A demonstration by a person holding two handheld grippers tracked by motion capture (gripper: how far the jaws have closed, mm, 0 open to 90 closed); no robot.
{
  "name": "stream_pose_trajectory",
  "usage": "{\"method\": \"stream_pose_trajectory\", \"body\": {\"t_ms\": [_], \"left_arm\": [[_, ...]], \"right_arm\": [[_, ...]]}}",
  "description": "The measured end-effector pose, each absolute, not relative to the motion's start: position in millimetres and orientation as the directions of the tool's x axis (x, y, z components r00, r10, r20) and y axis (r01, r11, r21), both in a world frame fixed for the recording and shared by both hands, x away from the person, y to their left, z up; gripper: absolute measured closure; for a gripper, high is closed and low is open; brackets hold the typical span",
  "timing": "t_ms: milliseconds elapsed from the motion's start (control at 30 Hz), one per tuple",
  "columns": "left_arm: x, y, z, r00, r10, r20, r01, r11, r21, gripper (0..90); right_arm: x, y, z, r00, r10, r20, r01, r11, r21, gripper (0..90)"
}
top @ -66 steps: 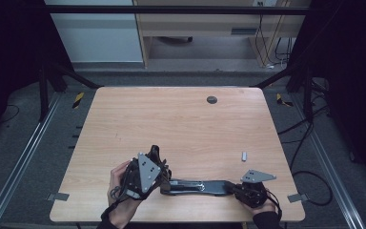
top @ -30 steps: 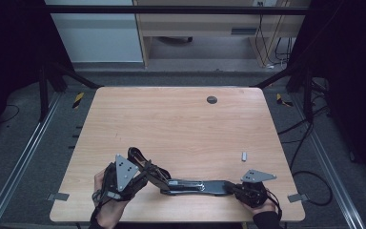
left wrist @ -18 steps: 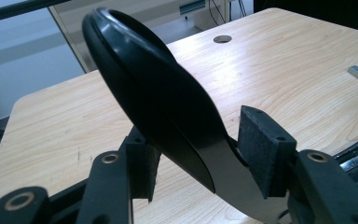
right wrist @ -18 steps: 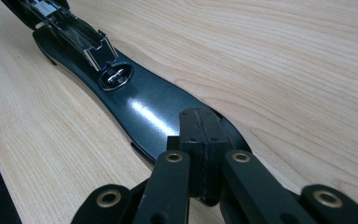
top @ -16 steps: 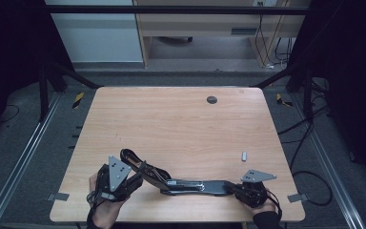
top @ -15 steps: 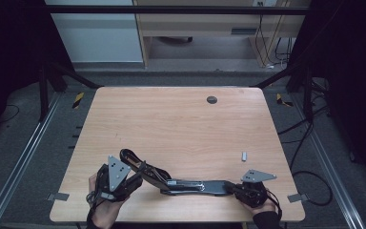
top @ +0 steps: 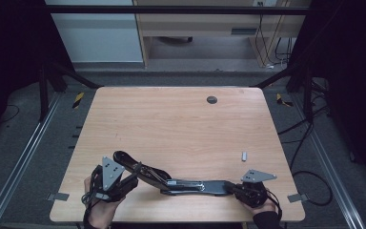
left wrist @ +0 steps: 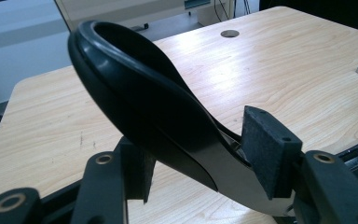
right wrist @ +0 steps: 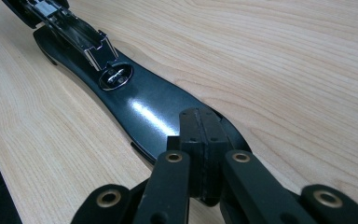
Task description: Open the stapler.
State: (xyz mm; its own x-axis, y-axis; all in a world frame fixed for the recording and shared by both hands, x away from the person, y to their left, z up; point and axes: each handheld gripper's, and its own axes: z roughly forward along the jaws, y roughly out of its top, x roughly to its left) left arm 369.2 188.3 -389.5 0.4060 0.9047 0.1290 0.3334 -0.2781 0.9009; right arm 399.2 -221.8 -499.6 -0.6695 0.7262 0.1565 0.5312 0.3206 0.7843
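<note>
Near the table's [top: 181, 124] front edge, left tool [left wrist: 200, 154] spreads around the stapler arm [left wrist: 140, 107] (right tool [right wrist: 200, 154] clenched).

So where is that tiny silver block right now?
In the high view the small silver block lies alone on the table's right side, just beyond the right gripper near the front edge.

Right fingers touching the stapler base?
Touching: the right gripper view shows the shut right fingers pressing down on the stapler base.
</note>
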Motion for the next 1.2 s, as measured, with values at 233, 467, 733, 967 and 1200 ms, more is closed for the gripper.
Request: {"method": "stream_pose_trajectory", "body": {"t_ms": [233, 467, 733, 967, 1200], "left_arm": [[369.1, 188.9, -390.5, 0.401, 0.904, 0.145, 0.325, -0.289, 0.9, 44.3], [367.2, 188.4, -389.6, 0.409, 0.895, 0.181, 0.311, -0.323, 0.894, 39.0], [364.3, 192.1, -384.1, 0.416, 0.891, 0.183, 0.315, -0.33, 0.89, 34.3], [358.8, 199.7, -383.9, 0.43, 0.887, 0.167, 0.325, -0.325, 0.888, 32.6], [350.6, 208.8, -383.8, 0.428, 0.89, 0.158, 0.317, -0.311, 0.896, 32.5]], "right_arm": [[399.1, -221.9, -499.6, -0.671, 0.725, 0.156, 0.53, 0.322, 0.785, 90.0], [398.9, -222.0, -499.4, -0.674, 0.722, 0.157, 0.53, 0.324, 0.784, 90.0], [399.2, -222.2, -499.8, -0.675, 0.722, 0.153, 0.526, 0.325, 0.786, 90.0], [399.1, -222.2, -499.7, -0.674, 0.722, 0.154, 0.527, 0.324, 0.786, 90.0], [399.2, -222.3, -499.8, -0.675, 0.722, 0.153, 0.525, 0.325, 0.786, 90.0]]}}
